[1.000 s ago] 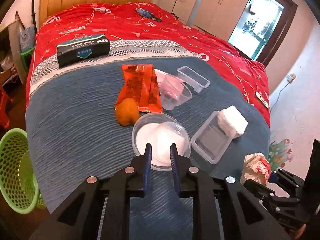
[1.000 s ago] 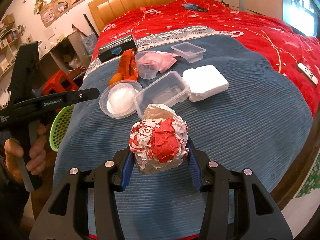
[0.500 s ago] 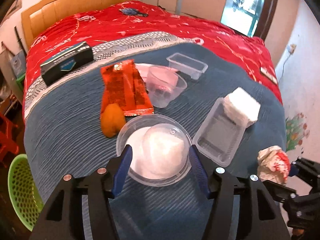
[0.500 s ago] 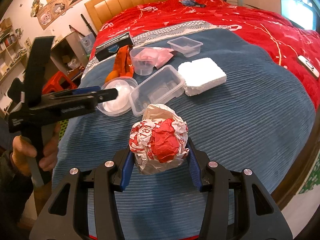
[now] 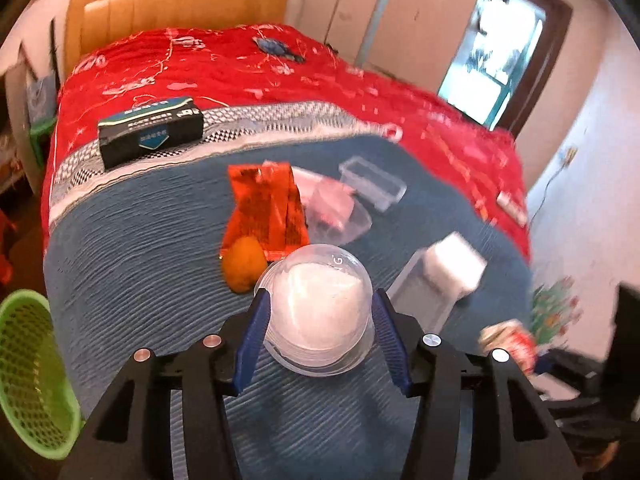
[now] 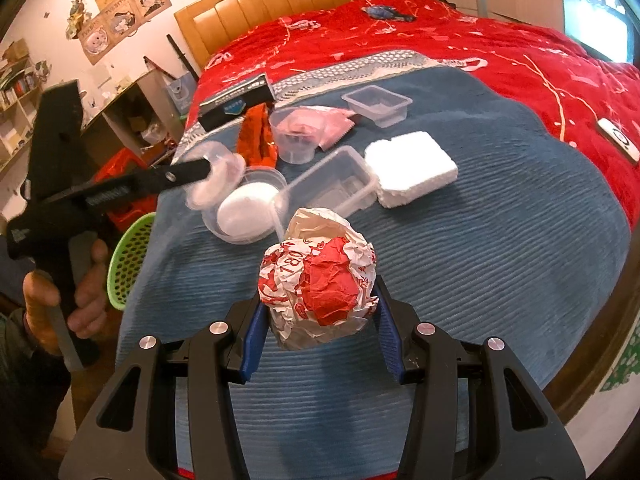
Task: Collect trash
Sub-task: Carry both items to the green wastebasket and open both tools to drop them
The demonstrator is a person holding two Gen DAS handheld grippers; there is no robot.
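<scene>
- The blue blanket (image 5: 140, 260) covers the near half of the bed. Its cloth is soft with fine ribs, and all the litter lies on it.
- The green basket (image 5: 28, 360) is round plastic with a mesh of small holes. It stands off the bed, at 8 o'clock from the left gripper.
- The left gripper (image 5: 318, 320) has black arms and blue pads. Its jaws have just been closing and stand about half wide, with the clear dome lid between them.
- The right gripper (image 6: 320, 304) is of the same make. Its jaws are rather narrow and clamp the paper ball from both sides.
- The foam block (image 6: 412, 168) is white, square and grainy. It lies at 1 o'clock from the paper ball.
- The clear dome lid (image 5: 320, 304) is thin, glossy and round. The pads press on its rim at 9 and 3 o'clock, and in the right wrist view it hangs tilted above the round bowl (image 6: 248, 220) with a white lump inside.
- The paper ball (image 6: 320, 288) is crumpled wrapper, white with red print, raised off the blanket.
- The orange packet (image 5: 264, 208) is flat, shiny foil, at 11 o'clock from the lid.
</scene>
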